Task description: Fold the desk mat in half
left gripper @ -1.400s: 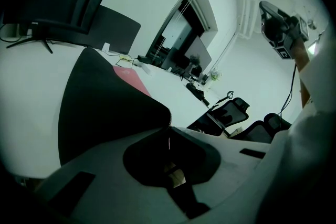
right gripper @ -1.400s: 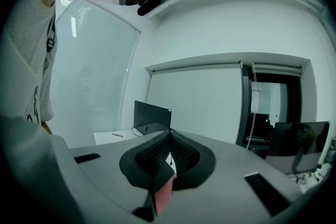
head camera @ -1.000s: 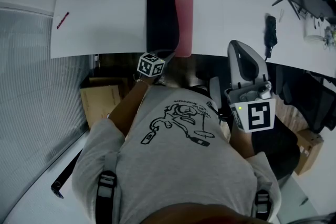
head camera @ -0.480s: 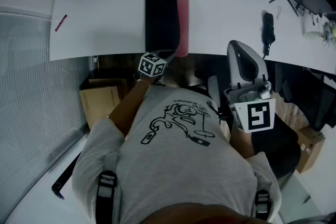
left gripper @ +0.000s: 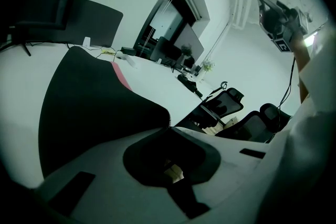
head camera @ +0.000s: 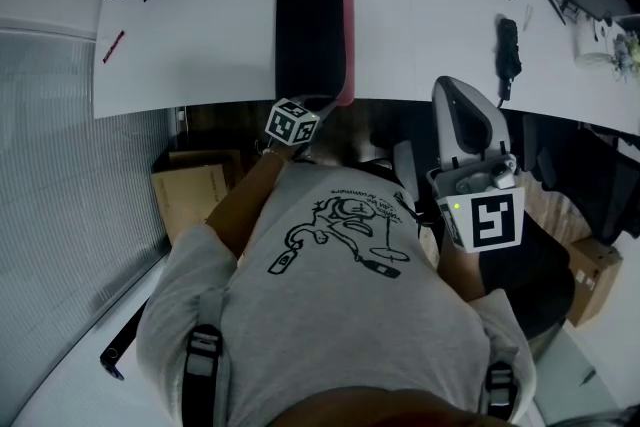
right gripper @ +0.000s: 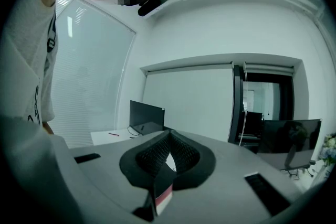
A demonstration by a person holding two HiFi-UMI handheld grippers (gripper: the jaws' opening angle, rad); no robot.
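Wore a light grey short-sleeved T-shirt [head camera: 340, 325], printed across the front with a black line drawing [head camera: 345, 237]. Carried two dark shoulder straps with black buckles: left strap [head camera: 203, 355] at 7 o'clock in the head view, right strap [head camera: 499, 385] at 5 o'clock. Bore on the left gripper [left gripper: 169, 127] a small marker cube [head camera: 291, 124], white with black squares, at 11 o'clock from the drawing. Showed on the right gripper [right gripper: 170, 132] a rounded white shell [head camera: 470, 130], a larger marker cube [head camera: 485, 220] at 3 o'clock from the drawing, and a green light [head camera: 457, 206] at that cube's corner. Had pale grey jaws lined with black mesh-textured pads [right gripper: 152, 157].
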